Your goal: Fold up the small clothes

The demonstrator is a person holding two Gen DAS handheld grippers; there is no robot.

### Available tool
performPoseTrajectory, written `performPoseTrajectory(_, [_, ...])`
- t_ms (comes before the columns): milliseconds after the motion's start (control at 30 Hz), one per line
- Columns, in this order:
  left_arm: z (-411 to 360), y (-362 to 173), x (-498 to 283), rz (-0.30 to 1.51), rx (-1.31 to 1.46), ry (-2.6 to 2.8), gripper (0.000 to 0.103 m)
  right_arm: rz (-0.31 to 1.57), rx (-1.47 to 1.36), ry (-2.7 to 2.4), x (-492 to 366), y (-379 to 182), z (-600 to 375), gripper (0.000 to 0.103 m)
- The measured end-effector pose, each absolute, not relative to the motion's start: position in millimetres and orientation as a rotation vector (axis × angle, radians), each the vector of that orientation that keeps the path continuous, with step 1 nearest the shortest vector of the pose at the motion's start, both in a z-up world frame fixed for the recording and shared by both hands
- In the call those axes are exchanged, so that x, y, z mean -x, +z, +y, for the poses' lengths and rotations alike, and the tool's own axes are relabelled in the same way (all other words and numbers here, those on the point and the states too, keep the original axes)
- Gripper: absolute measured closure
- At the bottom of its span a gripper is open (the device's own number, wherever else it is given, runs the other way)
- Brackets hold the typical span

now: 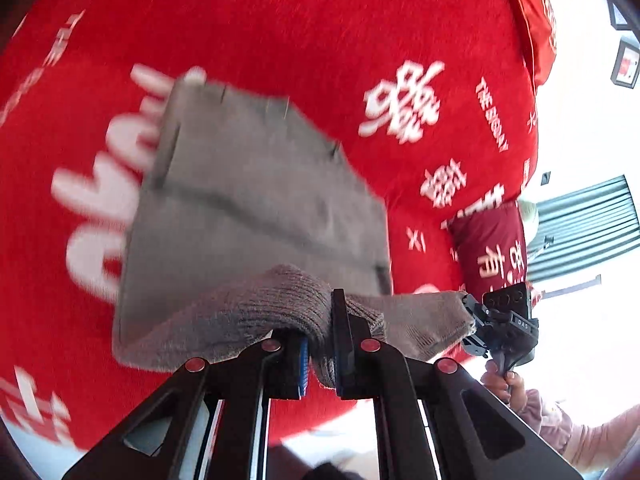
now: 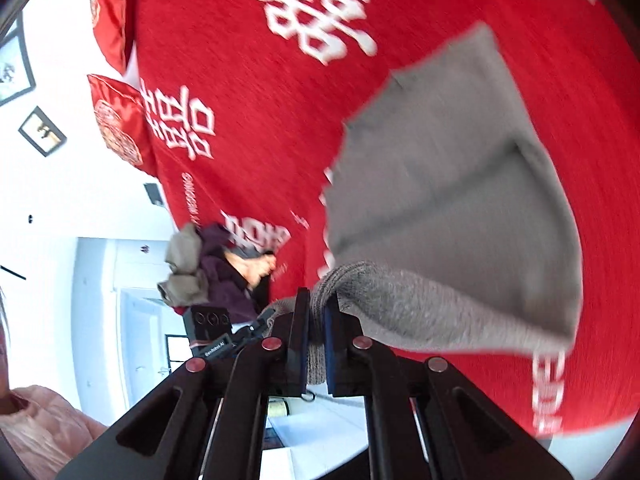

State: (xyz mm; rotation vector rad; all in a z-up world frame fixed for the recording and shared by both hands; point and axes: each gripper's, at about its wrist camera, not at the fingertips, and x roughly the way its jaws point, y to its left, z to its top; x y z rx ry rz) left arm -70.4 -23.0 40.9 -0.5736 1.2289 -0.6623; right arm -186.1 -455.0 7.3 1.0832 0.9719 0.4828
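A small grey knit garment [image 1: 256, 208] hangs in the air above a red bedspread [image 1: 280, 20] with white characters. My left gripper [image 1: 320, 344] is shut on its ribbed edge. My right gripper [image 2: 316, 344] is shut on the same ribbed edge further along; it also shows in the left wrist view [image 1: 468, 320], pinching the garment's right corner. The garment [image 2: 452, 208] drapes away from both grippers, blurred by motion. The left gripper [image 2: 256, 322] shows at the garment's other end in the right wrist view.
A pile of other clothes [image 2: 208, 268], olive and dark purple, lies on the red bedspread [image 2: 248, 92] near its edge. Red cushions [image 2: 116, 120] sit at the bed's head. A dark red cushion [image 1: 492, 240] lies near the bed's side. White walls with framed pictures [image 2: 42, 130] surround the bed.
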Motion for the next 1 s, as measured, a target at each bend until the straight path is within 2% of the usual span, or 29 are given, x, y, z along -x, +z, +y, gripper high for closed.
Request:
performPoseTrajectory(200, [-47.0, 42.9, -4.2, 1.168, 0.548, -0.629, 0.094, 0.91, -1.091, 0.493, 99.0, 15.3, -482.5, 0.096])
performPoseTrajectory(400, [-72.7, -7.8, -76.6, 1.226, 0.527, -0.519, 0.094, 0.889, -1.186, 0.41, 25.6, -24.8, -515.5, 0.097])
performPoseTrajectory(567, [-82.8, -56.1, -104.3, 1.336, 0.437, -0.366, 0.094, 1.062, -1.064, 0.293, -21.5, -68.2, -517.9, 0.097])
performPoseTrajectory(633, [-81.7, -61.6, -106.2, 1.363, 0.429, -0.346, 0.093, 1.134, -0.964, 0.24, -27.9, -72.8, -512.4, 0.092])
performPoseTrajectory(700, [-82.9, -59.7, -106.4, 1.37, 0.405, -0.341, 0.083, 1.213, -0.797, 0.21, -32.8, -68.8, -500.8, 0.091])
performPoseTrajectory(733, [-83.7, -55.7, -106.0, 1.374, 0.375, -0.329, 0.069, 1.234, -0.726, 0.205, -34.4, -66.1, -495.2, 0.087])
performPoseTrajectory(767, [-83.6, -51.7, -105.4, 1.371, 0.355, -0.319, 0.051, 1.255, -0.642, 0.205, -36.0, -62.5, -488.3, 0.069])
performPoseTrajectory(800, [-82.7, -46.7, -104.6, 1.36, 0.336, -0.308, 0.045, 1.268, -0.588, 0.207, -37.3, -60.0, -483.3, 0.047])
performPoseTrajectory(833, [-81.0, -39.7, -103.8, 1.341, 0.318, -0.299, 0.043, 1.271, -0.541, 0.213, -39.0, -57.7, -478.8, 0.043])
performPoseTrajectory(1000, [-68.8, -15.4, -104.4, 1.305, 0.254, -0.278, 0.043, 1.271, -0.438, 0.163, -50.7, -53.3, -475.4, 0.042])
